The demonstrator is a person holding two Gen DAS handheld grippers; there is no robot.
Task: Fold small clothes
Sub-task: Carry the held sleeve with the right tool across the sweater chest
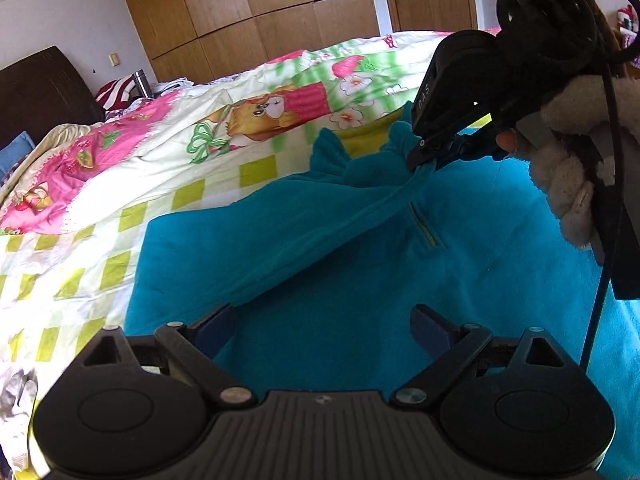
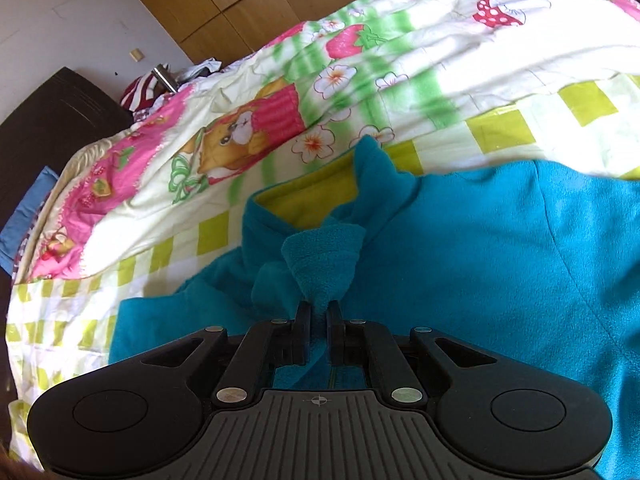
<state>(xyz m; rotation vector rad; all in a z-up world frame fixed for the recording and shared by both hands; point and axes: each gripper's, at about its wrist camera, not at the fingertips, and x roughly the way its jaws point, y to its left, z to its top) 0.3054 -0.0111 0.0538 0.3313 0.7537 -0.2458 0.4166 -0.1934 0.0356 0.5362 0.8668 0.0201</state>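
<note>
A teal fleece pullover (image 1: 360, 272) lies spread across the lower centre and right of both views on a cartoon-print quilt (image 1: 140, 168) covering the bed. The right gripper (image 2: 319, 312) has its jaws pinching a bunched fold of the fleece, lifting it. The left gripper (image 1: 322, 326) hovers above the fabric, jaws spread wide, holding nothing.

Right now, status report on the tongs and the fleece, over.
Right tongs shut on teal fleece sleeve end, lifting it. Left tongs open, hovering over fleece body. Nothing in the way on quilt.
</note>
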